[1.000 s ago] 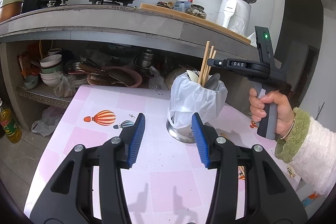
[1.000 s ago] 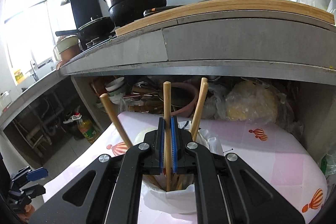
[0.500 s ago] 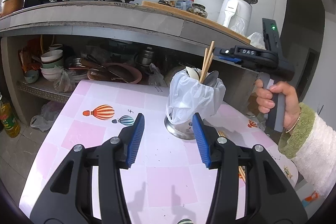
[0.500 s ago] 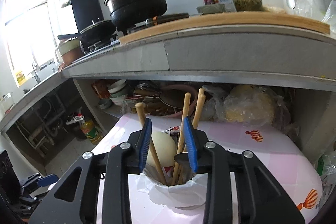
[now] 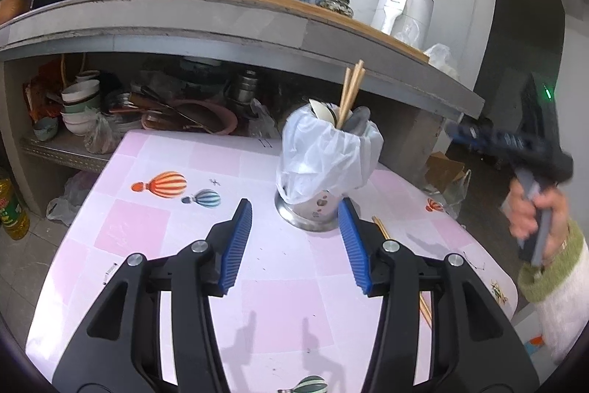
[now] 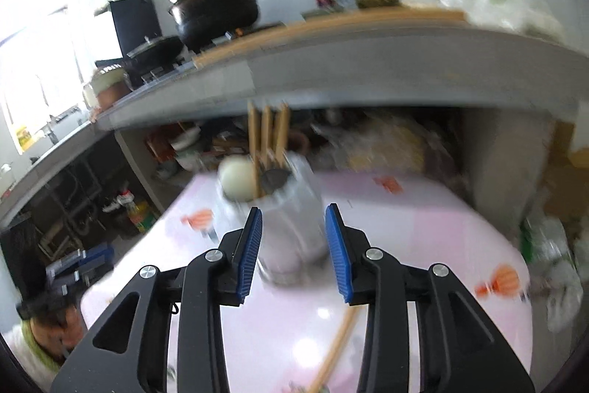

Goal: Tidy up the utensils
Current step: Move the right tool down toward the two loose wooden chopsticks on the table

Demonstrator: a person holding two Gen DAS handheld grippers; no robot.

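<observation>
A steel utensil holder (image 5: 313,212) lined with a white plastic bag stands on the pink table (image 5: 147,227). It holds wooden chopsticks (image 5: 349,91), a white spoon (image 5: 320,109) and a grey utensil. My left gripper (image 5: 294,209) is open just in front of the holder, with nothing between its pads. My right gripper (image 6: 293,212) is back from the holder (image 6: 294,194), its jaws opening and empty; the view is blurred. Three chopsticks (image 6: 267,135) stand in the holder. A loose chopstick (image 6: 338,341) lies on the table below the right gripper, partly hidden behind my left gripper's right finger (image 5: 383,229).
A concrete counter (image 5: 221,24) overhangs the table's far edge, with pots, bottles and a white appliance on it. The shelf below is crammed with bowls (image 5: 79,102) and pans. An oil bottle (image 5: 11,209) stands on the floor at left. A hand (image 5: 533,209) holds the right gripper at the right.
My right gripper let go of the chopstick, which now stands in the holder. It opened and drew back away from the holder. The left gripper hardly moved.
</observation>
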